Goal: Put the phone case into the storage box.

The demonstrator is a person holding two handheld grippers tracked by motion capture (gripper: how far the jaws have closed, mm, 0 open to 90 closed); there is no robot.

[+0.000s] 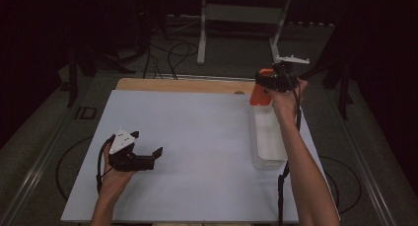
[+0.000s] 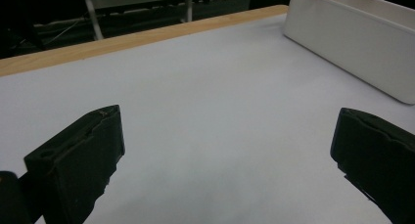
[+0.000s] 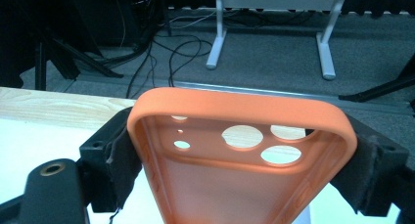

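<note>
One step looks done: the right gripper (image 1: 268, 83) holds the orange phone case (image 3: 242, 150) clamped across its width, lifted over the far end of the white bin (image 1: 268, 159) at the table's right. Placing it remains. Its long axis runs away from the gripper, camera cutouts far, hollow side up. The left gripper (image 1: 148, 154) rests wide and empty, near left.

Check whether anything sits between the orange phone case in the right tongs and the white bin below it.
Nothing visible does. The right tongs grip the orange phone case above the far end of the white bin, whose inside looks bare.
</note>
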